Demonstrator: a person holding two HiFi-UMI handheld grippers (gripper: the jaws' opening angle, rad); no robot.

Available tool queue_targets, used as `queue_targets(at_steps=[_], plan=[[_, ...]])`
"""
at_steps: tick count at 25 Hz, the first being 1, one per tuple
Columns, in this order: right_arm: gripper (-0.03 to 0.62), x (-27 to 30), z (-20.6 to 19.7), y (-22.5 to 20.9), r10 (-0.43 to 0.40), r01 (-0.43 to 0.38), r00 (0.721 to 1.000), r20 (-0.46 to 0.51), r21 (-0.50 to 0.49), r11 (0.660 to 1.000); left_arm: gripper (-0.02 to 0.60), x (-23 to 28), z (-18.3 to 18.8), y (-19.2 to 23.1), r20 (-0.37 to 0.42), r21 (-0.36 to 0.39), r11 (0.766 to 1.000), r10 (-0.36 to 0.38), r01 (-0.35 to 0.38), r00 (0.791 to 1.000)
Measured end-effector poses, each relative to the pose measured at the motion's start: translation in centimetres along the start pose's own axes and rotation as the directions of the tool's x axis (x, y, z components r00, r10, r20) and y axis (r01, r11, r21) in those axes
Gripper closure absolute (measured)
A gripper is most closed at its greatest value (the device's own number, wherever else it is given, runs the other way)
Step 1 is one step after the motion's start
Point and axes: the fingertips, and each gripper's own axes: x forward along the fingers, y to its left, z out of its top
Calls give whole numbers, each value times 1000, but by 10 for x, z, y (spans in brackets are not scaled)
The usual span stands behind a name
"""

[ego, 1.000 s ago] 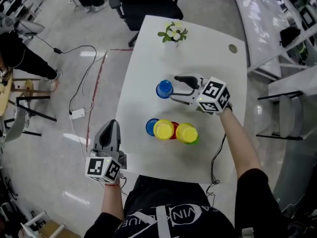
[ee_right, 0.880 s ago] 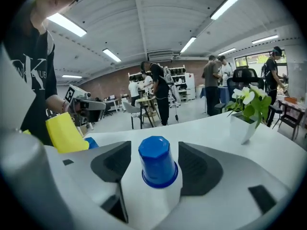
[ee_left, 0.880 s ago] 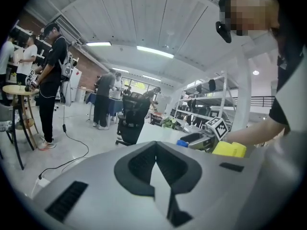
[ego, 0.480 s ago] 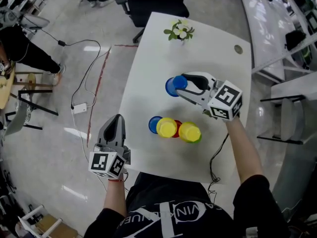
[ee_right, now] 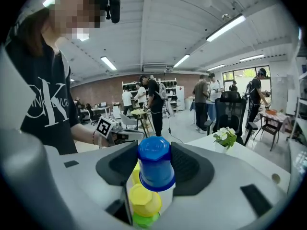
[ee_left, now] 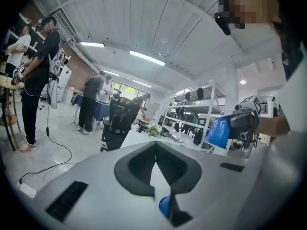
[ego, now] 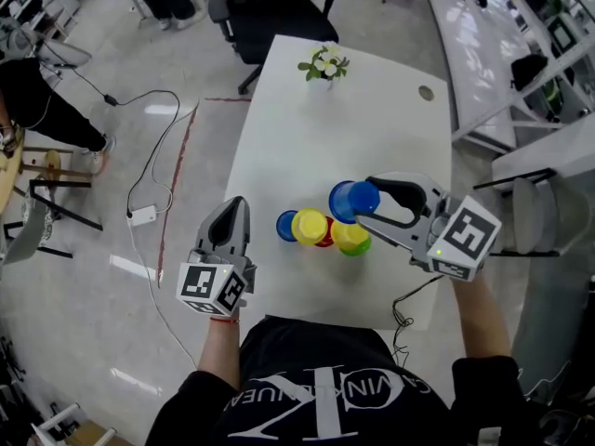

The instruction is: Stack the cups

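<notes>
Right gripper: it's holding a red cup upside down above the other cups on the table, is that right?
No, the cup is blue, not red. The right gripper view shows the right gripper, whose jaws have just been closing, holding a blue cup upside down above the other cups on the table.

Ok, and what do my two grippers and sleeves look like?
The left gripper and right gripper are light grey shells with black-lined jaws. Behind them, the left cube and right cube are white with black square markers. The person wears a black short-sleeved T-shirt with white lettering.
</notes>
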Motion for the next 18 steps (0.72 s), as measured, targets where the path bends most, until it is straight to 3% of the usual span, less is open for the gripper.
queue_targets(at_steps=[6, 18], plan=[[368, 6, -10, 30, 14, -14, 1000, -15, 3, 1000, 578, -3, 3, -6, 8, 7, 1000, -31, 31, 1000], [365, 14, -15, 38, 29, -30, 998, -60, -18, 999, 578, -13, 2, -3, 2, -8, 1000, -27, 27, 1000]])
